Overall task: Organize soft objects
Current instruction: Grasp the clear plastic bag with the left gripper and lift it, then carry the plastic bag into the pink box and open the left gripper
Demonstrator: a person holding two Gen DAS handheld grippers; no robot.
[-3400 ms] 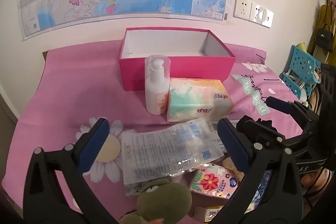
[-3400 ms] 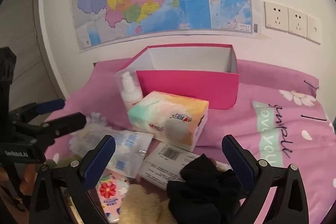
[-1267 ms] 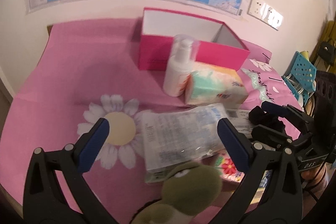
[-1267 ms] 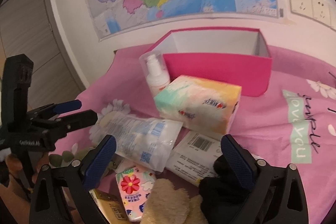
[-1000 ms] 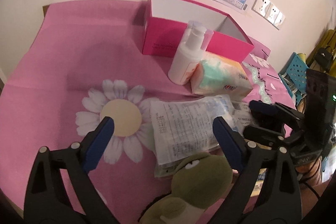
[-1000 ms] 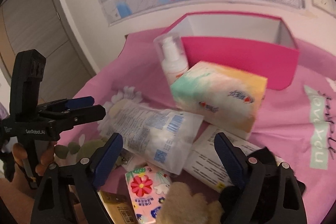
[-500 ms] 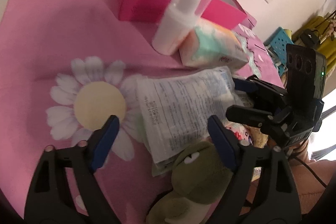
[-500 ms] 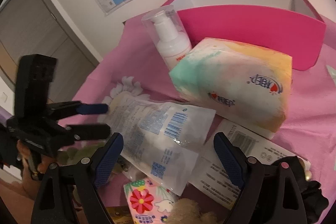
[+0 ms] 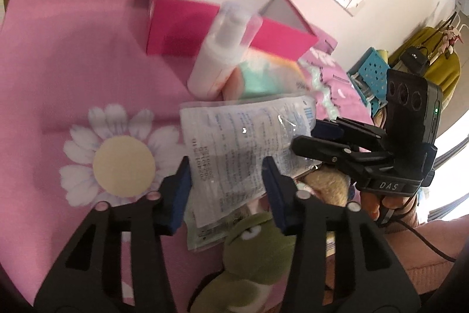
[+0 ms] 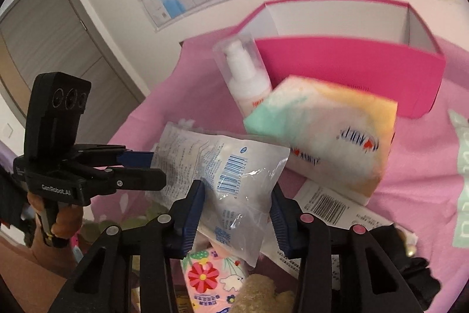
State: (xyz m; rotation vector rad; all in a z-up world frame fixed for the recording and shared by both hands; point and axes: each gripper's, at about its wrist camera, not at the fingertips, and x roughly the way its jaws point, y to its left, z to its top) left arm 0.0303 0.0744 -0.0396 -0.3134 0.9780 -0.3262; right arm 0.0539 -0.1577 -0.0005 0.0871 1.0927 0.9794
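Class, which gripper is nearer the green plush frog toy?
Left. The left gripper is directly over the green plush frog toy; the right gripper is off to its side. Both have just been closing on the clear plastic bag.

Clear plastic packet (image 9: 234, 154) between tool (image 9: 227, 182) jaws

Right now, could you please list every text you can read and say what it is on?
"DAS": right hand-held gripper.
"GenRobot.AI": left hand-held gripper.
Print and barcodes on the clear pouch, tissue pack and white packet: too small or blurred.
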